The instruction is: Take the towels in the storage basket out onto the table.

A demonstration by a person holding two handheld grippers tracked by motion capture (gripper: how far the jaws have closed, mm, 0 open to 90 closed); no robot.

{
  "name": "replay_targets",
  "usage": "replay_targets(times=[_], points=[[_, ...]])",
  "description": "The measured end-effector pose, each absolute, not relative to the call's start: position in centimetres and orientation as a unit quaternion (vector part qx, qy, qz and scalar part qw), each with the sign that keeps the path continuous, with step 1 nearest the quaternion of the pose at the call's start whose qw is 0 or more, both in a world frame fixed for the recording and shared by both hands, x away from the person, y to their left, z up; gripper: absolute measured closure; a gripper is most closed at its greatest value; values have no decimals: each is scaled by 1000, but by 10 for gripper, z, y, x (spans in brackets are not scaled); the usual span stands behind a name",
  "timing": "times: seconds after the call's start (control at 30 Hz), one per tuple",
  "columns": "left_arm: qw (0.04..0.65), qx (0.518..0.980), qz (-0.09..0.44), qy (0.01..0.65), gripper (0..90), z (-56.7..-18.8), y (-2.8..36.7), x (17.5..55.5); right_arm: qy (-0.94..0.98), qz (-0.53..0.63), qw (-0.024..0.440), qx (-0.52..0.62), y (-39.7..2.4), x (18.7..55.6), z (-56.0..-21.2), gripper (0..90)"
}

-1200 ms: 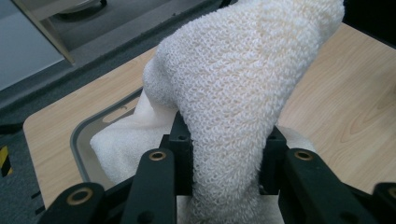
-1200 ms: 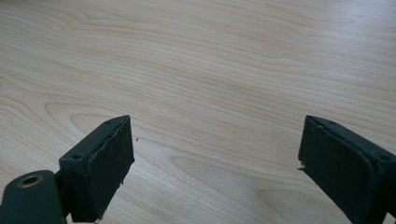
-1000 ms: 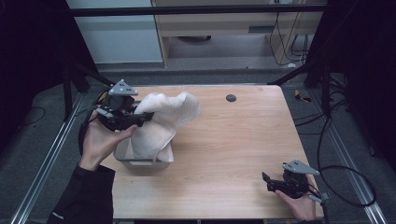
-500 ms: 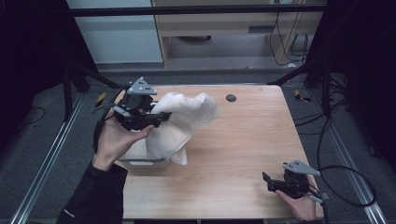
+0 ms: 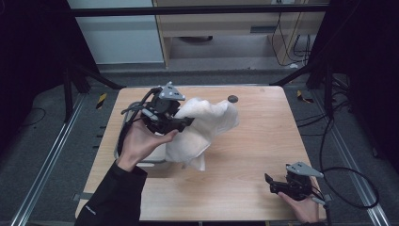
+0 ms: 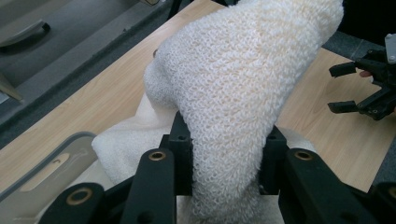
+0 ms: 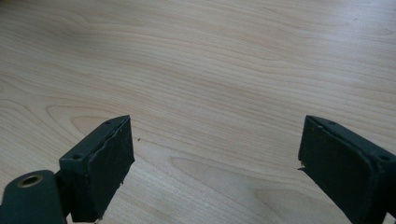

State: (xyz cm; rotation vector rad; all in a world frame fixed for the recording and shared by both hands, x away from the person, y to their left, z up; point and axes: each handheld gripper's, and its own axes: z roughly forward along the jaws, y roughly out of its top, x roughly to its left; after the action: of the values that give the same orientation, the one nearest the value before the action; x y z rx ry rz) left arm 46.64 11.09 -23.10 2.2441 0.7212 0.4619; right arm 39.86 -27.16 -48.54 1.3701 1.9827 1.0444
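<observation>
A cream-white knitted towel [image 5: 204, 129] hangs bunched above the left half of the wooden table [image 5: 249, 141]. My left gripper [image 5: 184, 122] is shut on the towel, and in the left gripper view the cloth [image 6: 243, 88] bulges up between the two black jaws of the gripper [image 6: 224, 161]. The towel's lower end trails down to a pale grey bin [image 5: 141, 162] at the table's left edge. My right gripper [image 5: 271, 184] rests low at the front right corner, jaws wide apart, with bare wood [image 7: 215, 93] between them in the right gripper view, where the gripper [image 7: 212, 158] holds nothing.
A small dark round thing [image 5: 232, 98] lies near the table's far edge. The bin's rim [image 6: 42, 163] shows in the left gripper view. Black frame posts and cables stand around the table, and a cabinet [image 5: 221, 28] is behind it.
My left gripper has carried the towel up and to the right, away from the bin toward the table's middle. The right gripper has stayed where it was.
</observation>
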Motion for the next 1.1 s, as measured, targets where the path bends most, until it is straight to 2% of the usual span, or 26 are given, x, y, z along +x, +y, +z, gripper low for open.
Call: replay_targets(times=[0.67, 1.1], points=[[336, 890, 163, 262, 659, -285, 58, 483, 730, 386, 253, 503, -271, 398, -485, 103], [323, 901, 137, 254, 654, -336, 34, 492, 732, 383, 251, 504, -271, 398, -486, 102]])
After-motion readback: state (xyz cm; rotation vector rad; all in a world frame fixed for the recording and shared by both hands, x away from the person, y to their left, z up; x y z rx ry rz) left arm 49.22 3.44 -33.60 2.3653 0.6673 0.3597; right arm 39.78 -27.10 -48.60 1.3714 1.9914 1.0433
